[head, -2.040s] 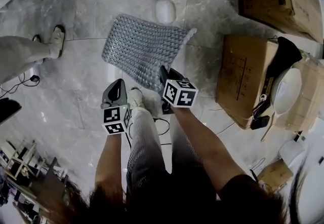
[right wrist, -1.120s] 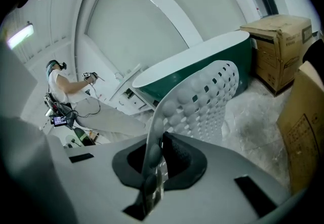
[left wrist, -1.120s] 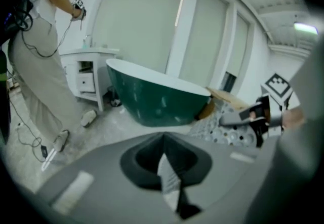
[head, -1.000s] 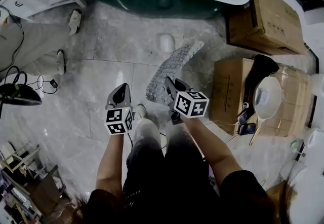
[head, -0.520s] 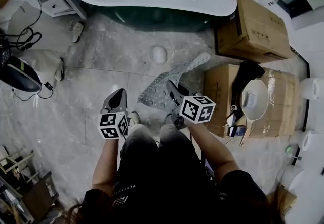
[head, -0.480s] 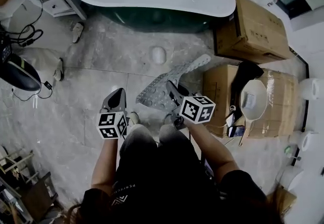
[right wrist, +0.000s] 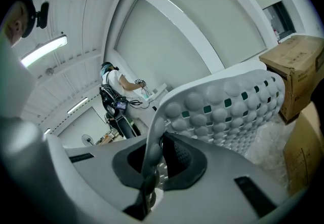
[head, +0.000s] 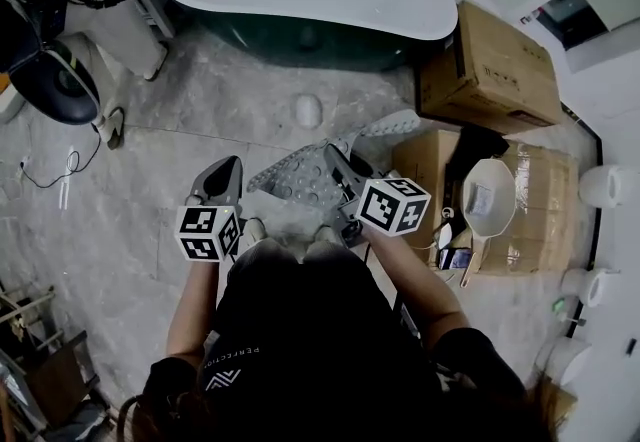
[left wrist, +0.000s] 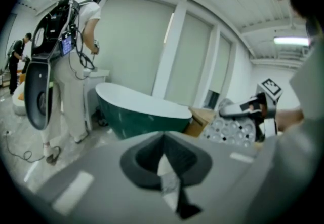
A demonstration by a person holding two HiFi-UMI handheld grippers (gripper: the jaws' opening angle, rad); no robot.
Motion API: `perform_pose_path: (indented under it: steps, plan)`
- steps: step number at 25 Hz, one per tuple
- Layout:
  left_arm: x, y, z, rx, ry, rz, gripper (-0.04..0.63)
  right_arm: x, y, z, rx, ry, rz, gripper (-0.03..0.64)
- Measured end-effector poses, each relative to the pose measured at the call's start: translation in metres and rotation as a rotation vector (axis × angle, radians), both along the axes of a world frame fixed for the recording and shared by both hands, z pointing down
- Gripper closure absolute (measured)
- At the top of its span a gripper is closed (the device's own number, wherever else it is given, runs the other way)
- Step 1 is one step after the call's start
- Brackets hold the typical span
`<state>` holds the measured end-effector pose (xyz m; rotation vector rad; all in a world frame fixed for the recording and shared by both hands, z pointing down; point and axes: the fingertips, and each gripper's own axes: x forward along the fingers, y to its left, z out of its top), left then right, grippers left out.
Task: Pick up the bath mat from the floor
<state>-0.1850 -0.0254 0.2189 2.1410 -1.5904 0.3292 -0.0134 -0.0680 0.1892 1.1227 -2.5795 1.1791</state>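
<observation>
- Right gripper view: my right gripper (right wrist: 151,170) fingers clamp the edge of the grey bubbled rubber bath mat (right wrist: 223,111), raised above the grey marble floor (head: 190,130).
- My left gripper (left wrist: 165,163) fingers are together, empty.

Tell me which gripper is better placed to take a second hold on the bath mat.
Left. The left gripper is empty, jaws together, and sits beside the bath mat. The right gripper is clamped on the mat's edge, holding it up, so it probably can't spare its grip.
</observation>
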Motion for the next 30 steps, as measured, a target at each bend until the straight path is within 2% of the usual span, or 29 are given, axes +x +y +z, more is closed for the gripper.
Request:
perform_pose_path:
  steps: [4,14,20,30]
  plan:
    - [0.006,-0.009,-0.009,0.003,-0.002,0.008,0.589,0.004,-0.011,-0.011,0.013,-0.001,-0.012,0.606]
    - [-0.016,0.017,-0.018,0.028,0.007,0.006,0.589,-0.011,0.023,-0.014,0.027,0.032,-0.01,0.606]
    - [-0.004,0.021,-0.013,0.018,0.001,0.025,0.589,-0.001,0.031,-0.01,0.022,0.032,0.003,0.607]
    - [0.011,0.029,-0.016,0.023,0.011,0.011,0.589,0.009,0.041,-0.013,0.027,0.035,-0.003,0.609]
